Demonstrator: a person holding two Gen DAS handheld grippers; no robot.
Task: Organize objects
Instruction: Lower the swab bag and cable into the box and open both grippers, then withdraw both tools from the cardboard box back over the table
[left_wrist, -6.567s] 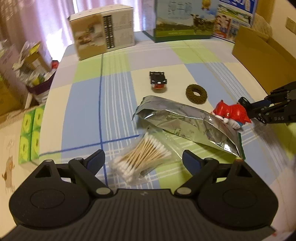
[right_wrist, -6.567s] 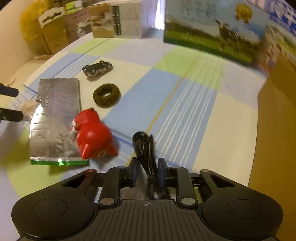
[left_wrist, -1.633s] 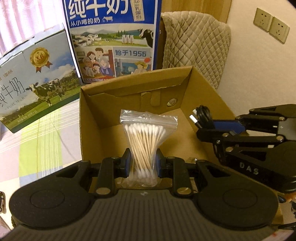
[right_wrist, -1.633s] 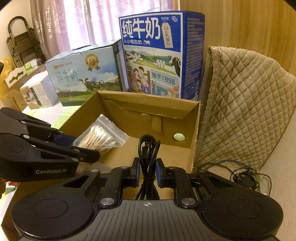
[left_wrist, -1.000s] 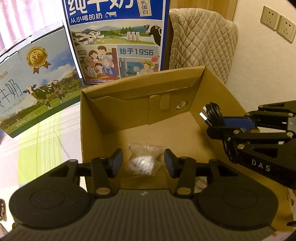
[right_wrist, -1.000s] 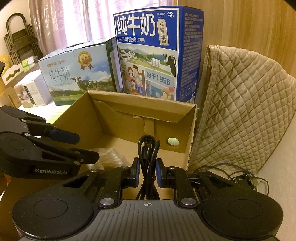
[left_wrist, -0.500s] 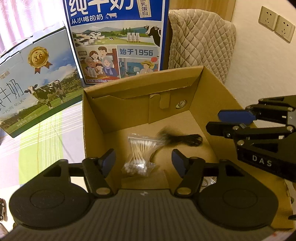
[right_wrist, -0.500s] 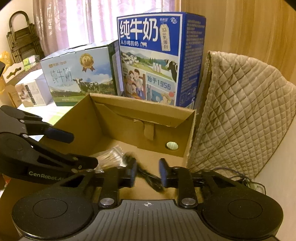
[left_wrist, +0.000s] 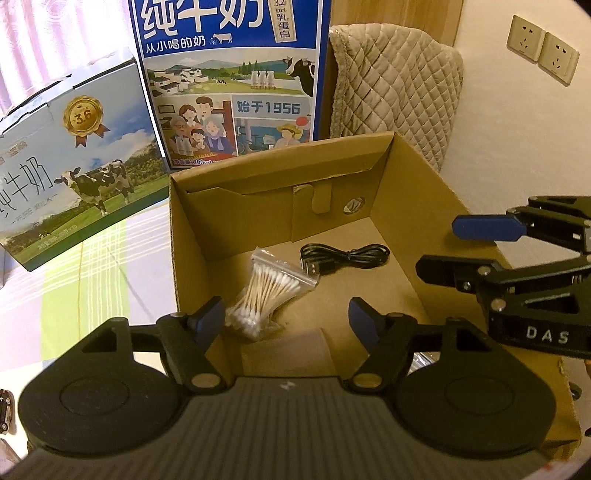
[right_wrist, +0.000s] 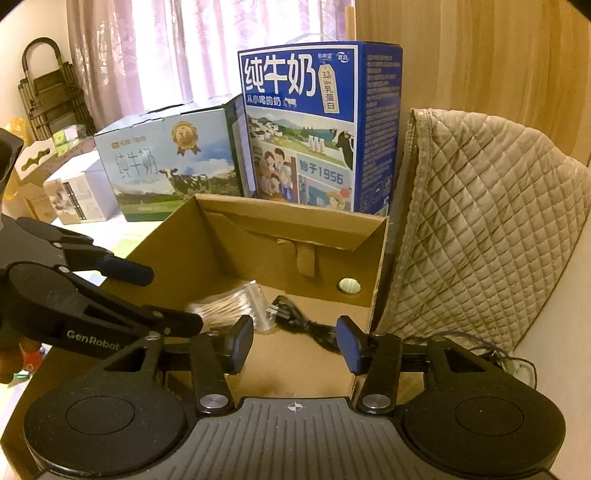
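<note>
cotton swab bag (left_wrist: 267, 290): lies flat on the floor of the cardboard box (left_wrist: 413, 206), toward its left wall, clear of both tongs.
usb cable (left_wrist: 343, 258): coiled on the box floor just beside the bag's sealed end, toward the back wall; whether the two touch cannot be told.
left tongs (left_wrist: 286, 317): spread wide and empty, above the near part of the box over the bag.
right tongs (right_wrist: 295, 341): spread wide and empty, above the near right part of the box, the cable ahead of them.
step in hand (judged): both items are delivered, so the tongs must leave the box and go for whatever is left on the worktop (left_wrist: 92, 280).
doing it well (judged): lift straight up until the tips are above the rim, only then swing away; keep the tongs wide so nothing is dragged out.
edges: the left wall stands close to the left tongs' left finger; the right wall and its corner stand near the right tongs; the folded flap at the back overhangs the floor.
open room: the middle and right of the box floor are bare; the two tongs are near each other, so moving them apart in turn seems safer.
surroundings: milk cartons (left_wrist: 236, 81) stand behind the box, a quilted cover (right_wrist: 480, 229) to its right.
</note>
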